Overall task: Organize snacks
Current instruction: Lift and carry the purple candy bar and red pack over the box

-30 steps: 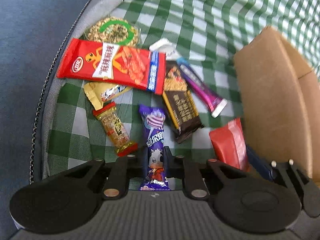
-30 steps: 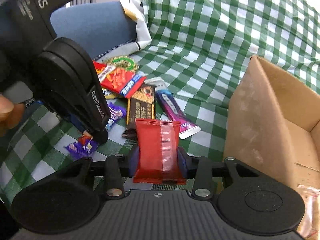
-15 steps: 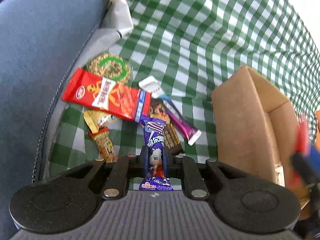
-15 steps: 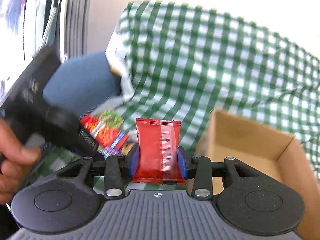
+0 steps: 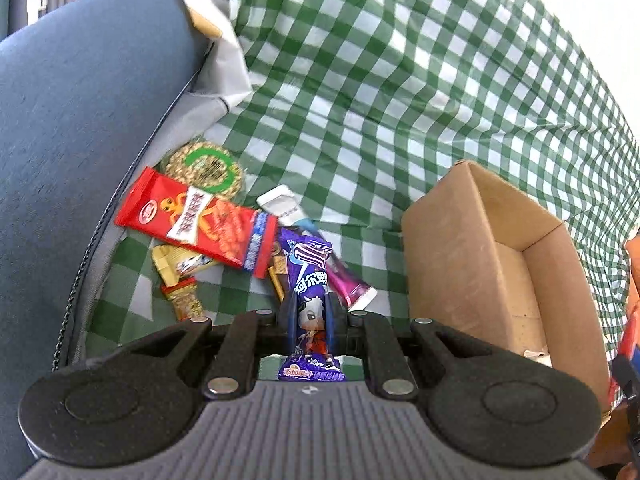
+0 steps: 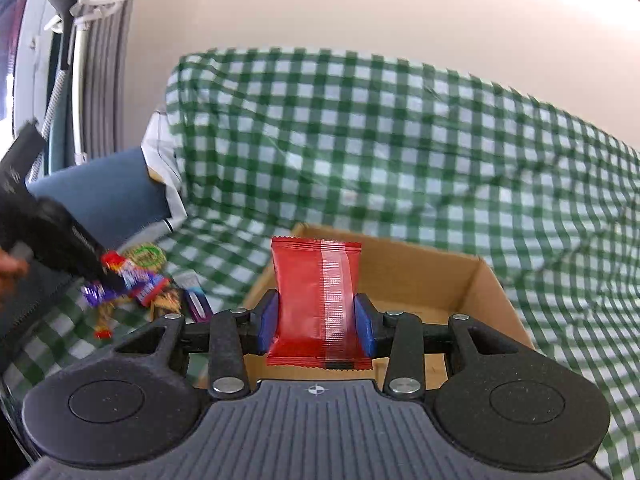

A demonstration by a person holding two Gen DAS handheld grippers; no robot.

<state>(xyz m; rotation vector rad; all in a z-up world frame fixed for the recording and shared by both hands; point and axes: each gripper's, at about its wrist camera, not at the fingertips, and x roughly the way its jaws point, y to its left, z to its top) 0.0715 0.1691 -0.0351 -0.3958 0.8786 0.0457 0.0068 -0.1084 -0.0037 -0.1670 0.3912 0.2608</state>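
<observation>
Right wrist view: fingers (image 6: 316, 322) clamp red packet (image 6: 316, 300) over cardboard box (image 6: 480, 280); left fingers (image 5: 312, 316) pinch purple candy (image 5: 310, 300).

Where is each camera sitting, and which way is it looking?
Left wrist: sits on the left gripper, looking down at the snack pile beside the cardboard box; its gripper pinches a purple candy.
Right wrist: sits on the right gripper, facing the box and checked cloth; its gripper pinches a red packet.
Shared: box, cloth, pile, purple candy.
</observation>
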